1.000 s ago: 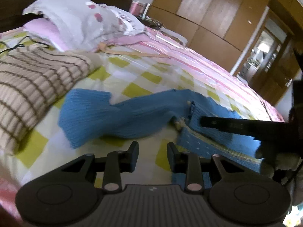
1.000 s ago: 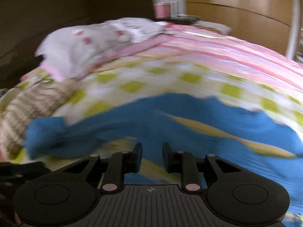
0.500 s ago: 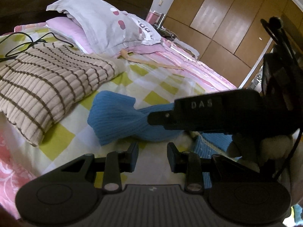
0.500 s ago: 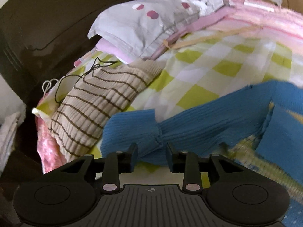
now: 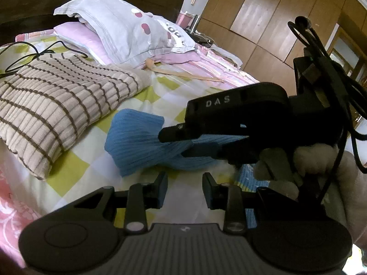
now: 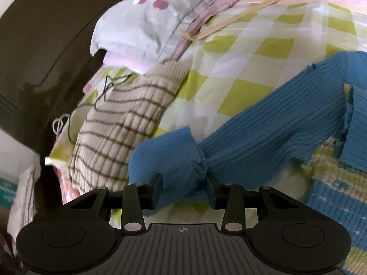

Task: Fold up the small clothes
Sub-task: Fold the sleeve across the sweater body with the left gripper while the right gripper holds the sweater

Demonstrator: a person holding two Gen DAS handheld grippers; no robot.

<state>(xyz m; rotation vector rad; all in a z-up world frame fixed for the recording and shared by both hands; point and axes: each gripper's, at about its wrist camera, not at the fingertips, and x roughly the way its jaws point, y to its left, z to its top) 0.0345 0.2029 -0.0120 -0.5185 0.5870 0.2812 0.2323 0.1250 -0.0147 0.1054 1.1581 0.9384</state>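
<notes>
**Right gripper at the blue sleeve cuff**

The blue knit garment [image 6: 270, 123] lies across the checked bedspread [image 6: 247, 50], filling the right and centre of the right wrist view. The right gripper [image 6: 184, 189] has just been closing, the sleeve bunched between its fingers. The left gripper [image 5: 184, 189] hangs at lower centre, fingers apart on nothing, beside a striped beige sweater [image 5: 57, 100].

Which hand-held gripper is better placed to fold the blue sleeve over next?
Right. The right hand-held gripper already straddles the blue sleeve near its cuff; the left hand-held gripper hangs over bare bedsheet.
</notes>
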